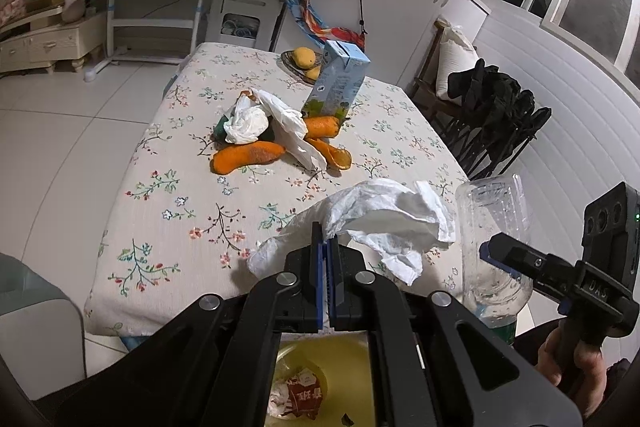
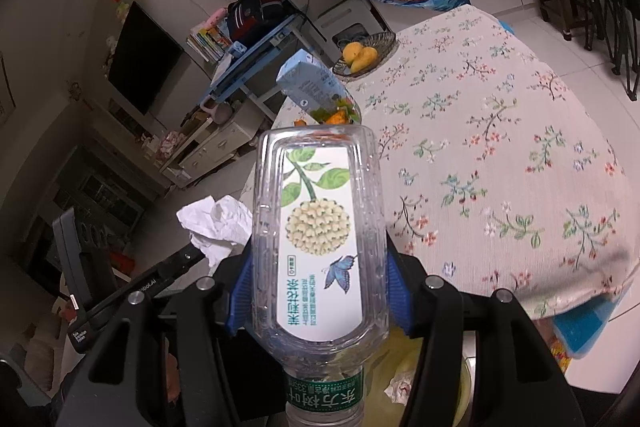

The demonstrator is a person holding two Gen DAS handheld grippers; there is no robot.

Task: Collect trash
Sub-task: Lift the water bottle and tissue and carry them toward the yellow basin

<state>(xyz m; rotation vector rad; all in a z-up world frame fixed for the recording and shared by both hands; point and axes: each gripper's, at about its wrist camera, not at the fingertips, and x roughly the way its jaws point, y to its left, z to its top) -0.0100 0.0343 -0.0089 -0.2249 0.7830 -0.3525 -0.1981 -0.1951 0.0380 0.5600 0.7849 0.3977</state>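
Beside peel (image 1: 247,157) and carton (image 1: 338,83), left tongs (image 1: 325,243) clench tissue (image 1: 384,223), right tongs (image 2: 318,291) bottle (image 2: 320,227).

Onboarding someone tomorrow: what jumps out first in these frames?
The clear plastic bottle fills the right wrist view, clamped upside down in the right tool. The left tool pinches a crumpled white tissue at the near table edge. Mid-table on the floral tablecloth: orange peels, more tissue, and a blue carton.
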